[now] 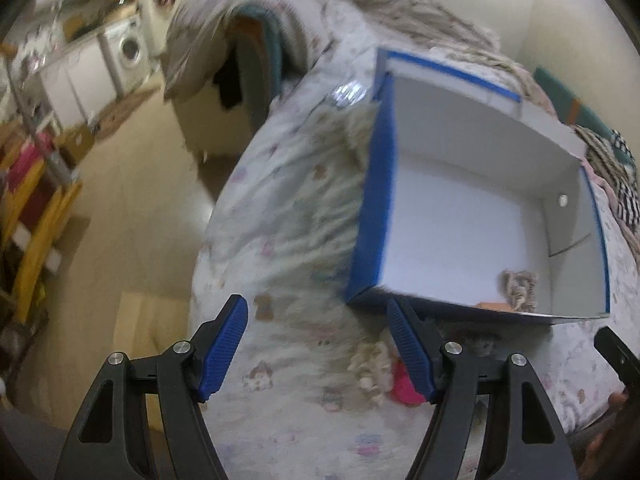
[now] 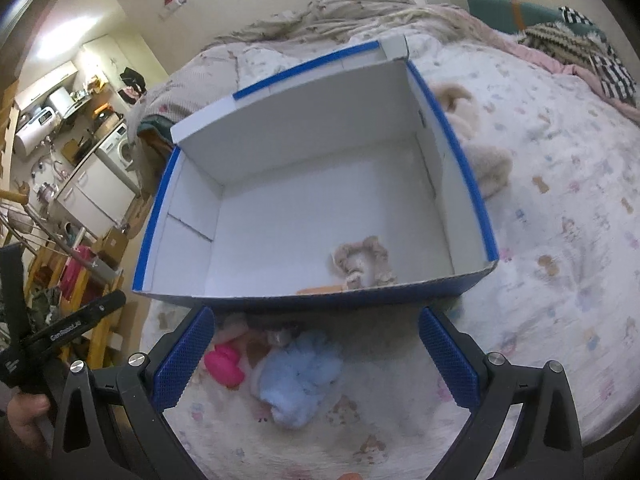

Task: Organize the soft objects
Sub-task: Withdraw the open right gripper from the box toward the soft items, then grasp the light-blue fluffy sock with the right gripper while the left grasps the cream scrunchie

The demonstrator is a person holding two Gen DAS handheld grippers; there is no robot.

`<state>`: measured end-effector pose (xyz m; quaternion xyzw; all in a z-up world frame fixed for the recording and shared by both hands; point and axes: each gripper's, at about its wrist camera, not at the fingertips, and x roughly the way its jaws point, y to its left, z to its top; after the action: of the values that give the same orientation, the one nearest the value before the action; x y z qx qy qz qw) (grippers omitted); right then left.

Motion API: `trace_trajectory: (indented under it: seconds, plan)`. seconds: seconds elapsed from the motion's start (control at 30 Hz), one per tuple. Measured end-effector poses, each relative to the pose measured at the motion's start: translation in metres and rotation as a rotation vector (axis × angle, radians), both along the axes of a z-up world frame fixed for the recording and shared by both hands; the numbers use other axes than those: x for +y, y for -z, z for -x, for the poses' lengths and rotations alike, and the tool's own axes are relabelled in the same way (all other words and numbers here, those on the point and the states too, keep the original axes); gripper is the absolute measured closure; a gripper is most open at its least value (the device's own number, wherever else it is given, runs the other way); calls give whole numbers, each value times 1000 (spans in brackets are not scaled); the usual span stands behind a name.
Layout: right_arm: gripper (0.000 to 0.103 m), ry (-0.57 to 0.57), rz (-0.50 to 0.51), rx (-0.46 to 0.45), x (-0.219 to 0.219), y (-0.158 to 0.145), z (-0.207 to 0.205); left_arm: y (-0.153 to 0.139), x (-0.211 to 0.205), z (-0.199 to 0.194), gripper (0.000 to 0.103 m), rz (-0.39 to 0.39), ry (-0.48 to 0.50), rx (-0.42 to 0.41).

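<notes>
Floral-print bed (image 2: 560, 240) carries blue-and-white box (image 2: 312, 296), beige scrunchie (image 2: 362, 264) inside at 5 o'clock. Blue plush (image 2: 298, 376) and pink toy (image 2: 224, 364) lie at 6 o'clock outside it. Right hand-held gripper (image 2: 316, 360) and left hand-held gripper (image 1: 318, 350) both gape wide, empty. Risk: pinching bedding with fluff, soft mattress tipping box.
</notes>
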<state>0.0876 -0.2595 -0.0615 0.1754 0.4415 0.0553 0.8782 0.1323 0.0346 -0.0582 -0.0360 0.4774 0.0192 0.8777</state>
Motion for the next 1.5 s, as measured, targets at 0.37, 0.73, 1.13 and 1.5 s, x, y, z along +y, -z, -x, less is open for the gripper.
trace_trajectory:
  seconds: [0.37,0.73,1.13,1.5]
  plan:
    - [0,-6,20,52,6,10,-4,56,-3,-15,43,110,36,246]
    - [0,3,-59,162,-5,31,-11,104,-23,-24,85,156,63,435]
    - [5,-284,-45,404,64,88,-25,55,-27,-9,89,-54,64,206]
    - [88,-302,-56,298,51,61,-14,39,-33,2,89,-76,90,145]
